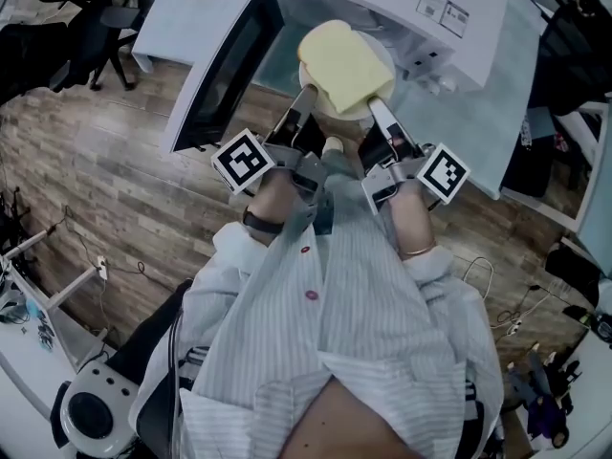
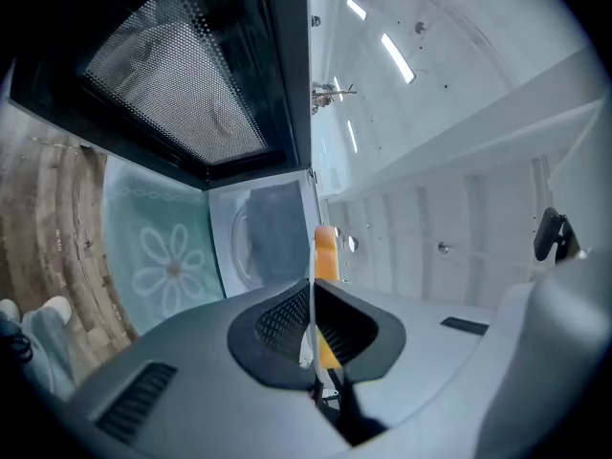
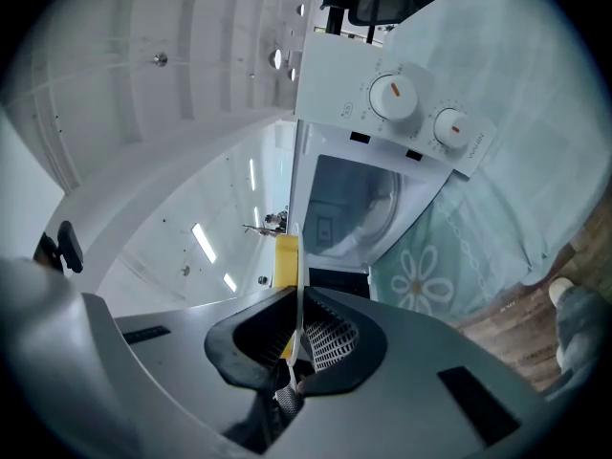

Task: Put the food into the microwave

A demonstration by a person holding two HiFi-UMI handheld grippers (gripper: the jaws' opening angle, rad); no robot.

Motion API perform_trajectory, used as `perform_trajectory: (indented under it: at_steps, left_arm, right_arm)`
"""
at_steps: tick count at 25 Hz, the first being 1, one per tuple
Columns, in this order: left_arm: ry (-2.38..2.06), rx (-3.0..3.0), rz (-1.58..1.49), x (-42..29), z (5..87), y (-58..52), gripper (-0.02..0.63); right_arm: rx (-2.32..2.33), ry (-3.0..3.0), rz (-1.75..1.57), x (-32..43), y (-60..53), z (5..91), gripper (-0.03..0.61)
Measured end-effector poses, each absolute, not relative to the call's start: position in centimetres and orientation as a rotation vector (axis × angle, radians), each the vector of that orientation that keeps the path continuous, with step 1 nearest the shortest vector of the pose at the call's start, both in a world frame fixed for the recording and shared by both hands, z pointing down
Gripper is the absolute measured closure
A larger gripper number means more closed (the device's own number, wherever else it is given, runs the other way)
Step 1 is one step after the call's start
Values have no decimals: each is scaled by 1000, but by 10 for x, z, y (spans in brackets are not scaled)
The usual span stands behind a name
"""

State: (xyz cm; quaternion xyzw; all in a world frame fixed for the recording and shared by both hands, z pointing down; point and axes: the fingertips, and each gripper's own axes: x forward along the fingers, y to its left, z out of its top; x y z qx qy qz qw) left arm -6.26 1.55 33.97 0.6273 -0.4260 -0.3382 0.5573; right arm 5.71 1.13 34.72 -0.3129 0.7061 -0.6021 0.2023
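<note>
- The left gripper [image 1: 306, 98] has its jaws pinched tight on the left rim of the plate [image 1: 339, 113]. The right gripper [image 1: 376, 111] nips the right rim the same way.
- The plate carries the yellow food [image 1: 344, 63], which lies between the two grippers.
- Plate and food sit at the open mouth of the microwave [image 1: 449, 27], with its door [image 1: 229, 65] swung out to the left.

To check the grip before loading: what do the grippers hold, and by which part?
Both hold one white plate with yellow food on it: the left gripper is shut on its left rim, the right gripper on its right rim.
</note>
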Motion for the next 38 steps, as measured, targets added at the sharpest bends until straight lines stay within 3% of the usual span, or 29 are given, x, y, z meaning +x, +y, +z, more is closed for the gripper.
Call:
perform_trajectory:
  at_steps: [38]
  left_arm:
    - [-973, 1440, -709, -74, 371, -51, 595]
  right_arm:
    - [-951, 1886, -1786, 44, -48, 382, 537]
